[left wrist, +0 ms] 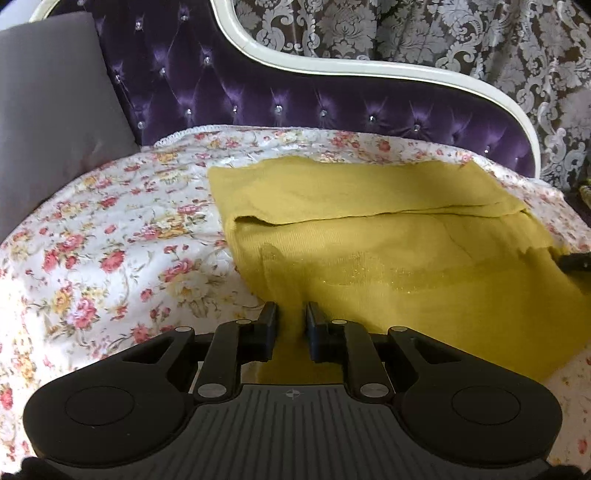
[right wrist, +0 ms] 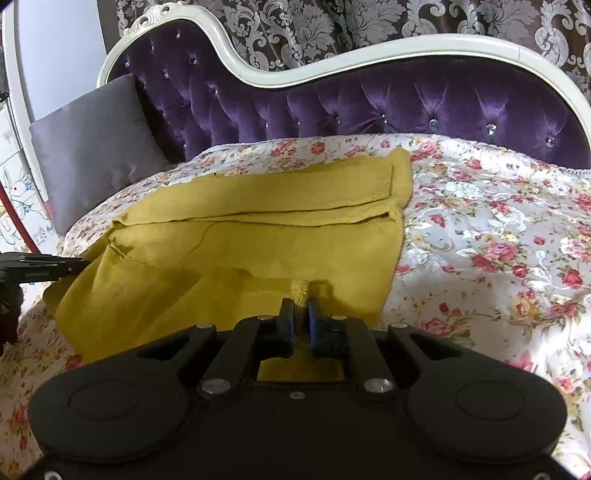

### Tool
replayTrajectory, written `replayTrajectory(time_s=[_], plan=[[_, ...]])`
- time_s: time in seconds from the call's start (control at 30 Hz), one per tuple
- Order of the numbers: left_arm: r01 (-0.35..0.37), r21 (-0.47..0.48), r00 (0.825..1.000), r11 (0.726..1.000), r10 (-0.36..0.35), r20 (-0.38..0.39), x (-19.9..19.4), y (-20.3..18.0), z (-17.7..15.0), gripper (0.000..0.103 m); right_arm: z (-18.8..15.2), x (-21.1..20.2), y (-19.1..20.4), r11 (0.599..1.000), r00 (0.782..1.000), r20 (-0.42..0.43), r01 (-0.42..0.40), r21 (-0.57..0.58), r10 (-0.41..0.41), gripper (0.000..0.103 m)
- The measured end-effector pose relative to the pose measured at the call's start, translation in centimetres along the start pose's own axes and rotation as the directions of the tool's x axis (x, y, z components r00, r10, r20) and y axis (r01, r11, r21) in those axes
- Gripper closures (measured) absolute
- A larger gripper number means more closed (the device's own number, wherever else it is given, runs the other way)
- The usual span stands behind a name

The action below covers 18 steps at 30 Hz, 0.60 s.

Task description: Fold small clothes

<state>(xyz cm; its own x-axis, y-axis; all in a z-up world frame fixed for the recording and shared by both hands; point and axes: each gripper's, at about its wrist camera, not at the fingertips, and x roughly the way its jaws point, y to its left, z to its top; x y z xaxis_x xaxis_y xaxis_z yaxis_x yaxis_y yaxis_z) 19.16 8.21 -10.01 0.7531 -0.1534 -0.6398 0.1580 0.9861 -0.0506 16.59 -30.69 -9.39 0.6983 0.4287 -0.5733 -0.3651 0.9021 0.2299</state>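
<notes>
Both grippers are on the cloth here. The mustard-yellow garment [left wrist: 388, 258] lies spread on the floral bedspread [left wrist: 103, 240], partly folded, with 1 flap laid flat across its far half so that a straight folded edge runs across the middle.

On the left wrist view, the left gripper [left wrist: 291, 314] sits at the garment's near-left corner, jaws narrow with a ridge of yellow fabric pinched up between them. The cloth rises from the bed into the grip and runs on under the gripper body. At the far right edge of this view a dark tip of the right gripper [left wrist: 574, 260] pokes in at the garment's edge.

Over to the right wrist view: the right gripper [right wrist: 301, 310] is at the near edge of the garment [right wrist: 240, 229], jaws drawn close together, a small bunched nub of glittery yellow fabric caught between them. The left gripper [right wrist: 44, 269] shows at the left border, touching the cloth's left edge.

Behind the bed stands a purple tufted headboard [right wrist: 369, 107] with a white curved frame [right wrist: 406, 48], and a grey pillow [right wrist: 92, 147] leans against it. Damask-patterned curtains [left wrist: 443, 33] hang beyond.
</notes>
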Motion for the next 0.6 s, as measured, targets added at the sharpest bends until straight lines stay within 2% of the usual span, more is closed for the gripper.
replayTrajectory(time_s=[0.17, 0.27, 0.3, 0.33, 0.5, 0.57, 0.6], plan=[[0.028, 0.011, 0.999, 1.0, -0.028, -0.016, 1.4, 0.0, 1.2, 0.082, 0.2, 0.4, -0.2, 1.0, 1.0, 0.003, 0.0, 0.018, 0.0, 0.083], [0.025, 0.026, 0.999, 0.999, -0.024, -0.022, 1.9, -0.2, 1.7, 0.079, 0.4, 0.6, -0.4, 1.0, 1.0, 0.006, 0.012, 0.023, -0.012, 0.071], [0.021, 0.033, 1.0, 0.999, -0.02, -0.025, 2.0, -0.3, 1.8, 0.078, 0.4, 0.7, -0.4, 1.0, 1.0, 0.005, 0.01, 0.025, -0.01, 0.063], [0.017, 0.038, 1.0, 0.999, -0.016, -0.024, 2.1, -0.4, 1.9, 0.078, 0.4, 0.7, -0.4, 1.0, 1.0, 0.004, 0.011, 0.025, -0.011, 0.063], [-0.008, 0.057, 1.0, 0.998, 0.009, -0.014, 1.4, -0.7, 1.7, 0.078, 0.4, 0.8, -0.3, 1.0, 1.0, 0.002, 0.01, 0.015, -0.01, 0.063], [-0.028, 0.073, 1.0, 0.997, 0.028, -0.005, 0.9, -0.9, 1.6, 0.078, 0.3, 0.8, -0.2, 1.0, 1.0, 0.003, 0.017, 0.01, -0.017, 0.069], [-0.033, 0.087, 0.999, 0.996, 0.033, 0.009, 0.5, -1.1, 1.6, 0.078, 0.3, 0.8, -0.2, 1.0, 1.0, 0.001, 0.018, 0.004, -0.018, 0.075]])
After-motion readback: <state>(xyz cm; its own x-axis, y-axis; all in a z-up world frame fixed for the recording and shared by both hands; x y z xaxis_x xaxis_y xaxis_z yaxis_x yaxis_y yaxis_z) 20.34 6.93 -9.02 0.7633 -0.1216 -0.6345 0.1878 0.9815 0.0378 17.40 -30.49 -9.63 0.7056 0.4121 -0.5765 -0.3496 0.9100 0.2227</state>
